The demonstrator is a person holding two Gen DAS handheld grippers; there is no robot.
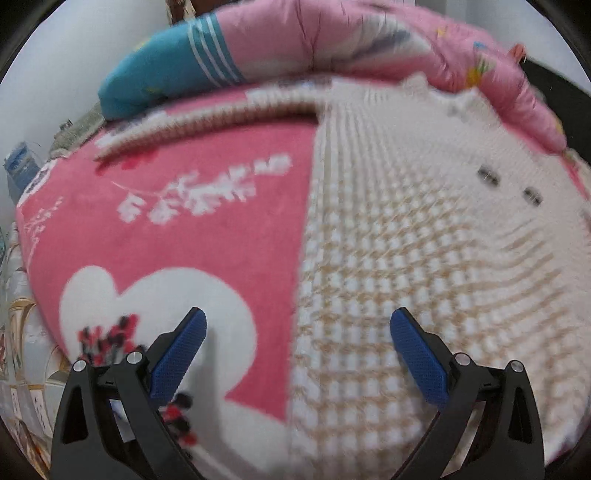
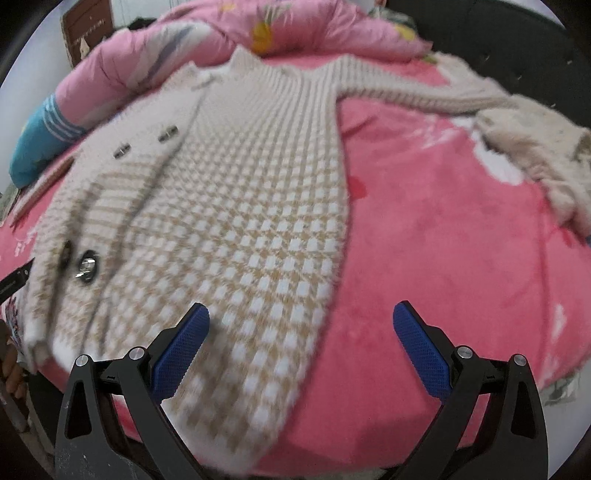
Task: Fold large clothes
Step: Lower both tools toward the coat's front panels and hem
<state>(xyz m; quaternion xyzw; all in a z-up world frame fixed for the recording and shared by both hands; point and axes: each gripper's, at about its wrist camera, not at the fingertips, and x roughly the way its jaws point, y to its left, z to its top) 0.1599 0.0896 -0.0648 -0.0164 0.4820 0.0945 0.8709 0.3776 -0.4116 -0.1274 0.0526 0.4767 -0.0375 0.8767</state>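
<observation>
With left gripper [image 1: 298, 350] and right gripper [image 2: 301, 347] spread wide and empty, pinch houndstooth coat [image 2: 236, 206], flat on pink blanket [image 2: 443, 229] near bed's front edge, at hem corners, folding evenly.

From my left wrist view, the houndstooth coat [image 1: 424, 258] runs off the frame's lower right, its weave smeared by motion blur. Beyond the coat, the pink quilt [image 1: 332, 33] is cut by the top edge. My right view hides the coat's far collar [image 2: 243, 59] in blur.
</observation>
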